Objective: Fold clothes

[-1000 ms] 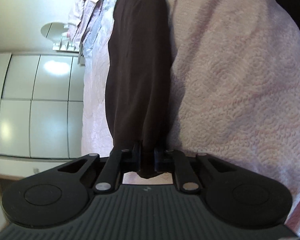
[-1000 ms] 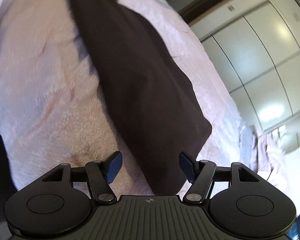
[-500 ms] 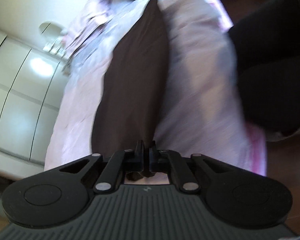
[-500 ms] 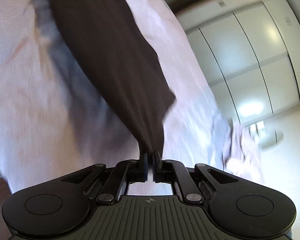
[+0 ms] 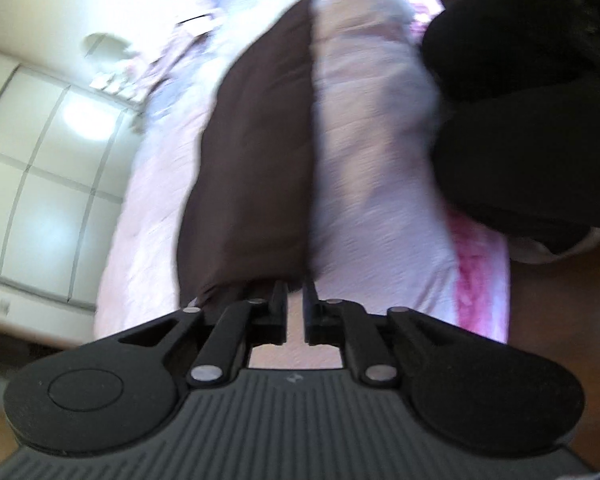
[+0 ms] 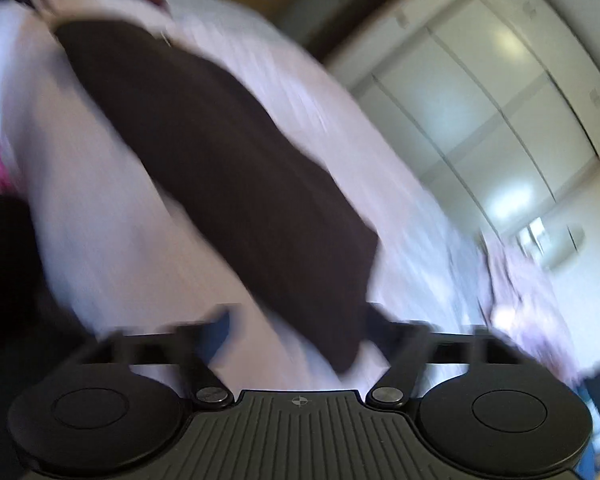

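The jaws of the left gripper [image 5: 295, 308] are being opened; a narrow gap is showing between them and nothing is being held in it, the near end of the brown garment [image 5: 256, 168] lying just beyond and to the left of the left jaw. The jaws of the right gripper [image 6: 300, 322] are being opened wide; the garment's near corner [image 6: 340, 344] is lying between them, apparently untouched by the pads, though blur is making that hard to tell. The garment is lying as a long folded strip on the pink bedspread [image 5: 372, 184], with the person's dark clothing [image 5: 532, 112] beside the bed on the right of the left view.

From here, a fold is likely being put at risk: if either gripper is drawn away while a pad is still snagging the fabric, the end may be dragged and the layers pulled askew. The right corner sitting between the wide jaws is the likelier place for such a catch.

Half a second earlier both pairs of jaws were being held shut on the garment's ends, with the cloth stretched between them; now both ends have been let go and the strip is resting slack on the bed.
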A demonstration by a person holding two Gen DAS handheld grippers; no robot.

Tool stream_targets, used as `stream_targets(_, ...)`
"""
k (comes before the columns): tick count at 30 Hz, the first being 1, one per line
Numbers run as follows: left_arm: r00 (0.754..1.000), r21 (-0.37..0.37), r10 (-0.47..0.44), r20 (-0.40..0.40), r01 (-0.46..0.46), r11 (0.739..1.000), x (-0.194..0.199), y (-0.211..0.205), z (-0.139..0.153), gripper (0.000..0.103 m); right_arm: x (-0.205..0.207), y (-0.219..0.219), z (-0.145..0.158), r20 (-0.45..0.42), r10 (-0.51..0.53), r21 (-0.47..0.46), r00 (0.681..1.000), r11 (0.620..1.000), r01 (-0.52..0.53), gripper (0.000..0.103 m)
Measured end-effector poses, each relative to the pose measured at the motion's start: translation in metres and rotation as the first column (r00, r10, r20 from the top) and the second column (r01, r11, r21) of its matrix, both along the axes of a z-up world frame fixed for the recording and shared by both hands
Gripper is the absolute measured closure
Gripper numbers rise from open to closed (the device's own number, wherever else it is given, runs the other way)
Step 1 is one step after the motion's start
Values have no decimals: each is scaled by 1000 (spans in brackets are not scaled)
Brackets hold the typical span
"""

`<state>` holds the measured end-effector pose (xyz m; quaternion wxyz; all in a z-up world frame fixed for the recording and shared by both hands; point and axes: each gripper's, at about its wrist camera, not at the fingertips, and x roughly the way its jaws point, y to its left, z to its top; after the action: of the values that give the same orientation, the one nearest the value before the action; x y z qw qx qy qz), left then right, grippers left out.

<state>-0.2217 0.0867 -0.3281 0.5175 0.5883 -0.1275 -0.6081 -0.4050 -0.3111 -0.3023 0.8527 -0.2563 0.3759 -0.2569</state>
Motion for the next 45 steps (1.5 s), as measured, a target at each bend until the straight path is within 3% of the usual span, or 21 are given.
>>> stream_targets(1, 1000, -13, 14, 1, -14, 1000, 7, -1, 1, 79, 14, 11, 3, 12, 43, 13, 999, 999, -43, 26)
stream_targets(5, 998, -40, 56, 0, -56, 998, 37, -8, -2, 71, 76, 53, 8, 54, 214, 59, 975, 974, -217, 26)
stream_targets(11, 998, -77, 64, 0, -64, 995, 78, -28, -18, 42, 170, 116, -23, -26, 436, 48, 899, 899, -435, 26)
stream_targets(14, 999, -86, 34, 13, -33, 996, 93, -40, -23, 35, 196, 132, -43, -58, 458, 36, 887, 889, -456, 26)
stream_targets(15, 1000, -86, 16, 21, -14, 996, 96, -44, -24, 34, 205, 129, -44, -56, 459, 31, 887, 889, -458, 35)
stream_targets(16, 1000, -85, -2, 30, 4, 996, 100, -49, -25, 32, 209, 127, -43, -41, 460, 48, 887, 887, -458, 73)
stream_targets(17, 999, -90, -22, 37, 25, 996, 104, -54, -25, 29, 212, 124, -40, -22, 440, 60, 898, 897, -438, 93)
stream_targets(18, 998, -91, -43, 45, 47, 995, 106, -60, -25, 27, 212, 122, -34, 2, 430, 72, 903, 901, -429, 98)
stream_targets(24, 973, -65, -176, 146, 187, 980, 117, -109, -41, 24, 201, 114, 5, 129, 369, 127, 920, 914, -385, 99)
stream_targets(27, 957, -55, -230, 174, 243, 969, 121, -135, -48, 24, 195, 110, 15, 151, 350, 141, 925, 918, -370, 99)
stream_targets(28, 950, -45, -249, 187, 262, 964, 121, -142, -52, 26, 195, 110, 18, 158, 346, 145, 925, 918, -369, 99)
stream_targets(30, 937, -12, -285, 203, 293, 956, 121, -154, -58, 49, 201, 115, 22, 152, 351, 149, 924, 916, -372, 99)
stream_targets(31, 934, 4, -290, 207, 295, 955, 121, -156, -60, 77, 202, 116, 21, 147, 355, 149, 923, 915, -376, 99)
stream_targets(32, 933, 17, -291, 212, 294, 956, 121, -157, -62, 94, 201, 115, 20, 143, 358, 153, 923, 913, -378, 99)
stream_targets(34, 934, 28, -284, 216, 284, 958, 120, -157, -64, 96, 201, 115, 16, 138, 364, 163, 921, 909, -383, 99)
stream_targets(39, 974, -63, -182, 136, 191, 980, 117, -155, -28, 97, 196, 119, 16, 171, 376, 179, 911, 897, -404, 100)
stream_targets(45, 978, -184, -173, 115, 192, 964, 79, -204, 43, 96, 165, 88, 43, 409, 253, 247, 877, 895, -373, 100)
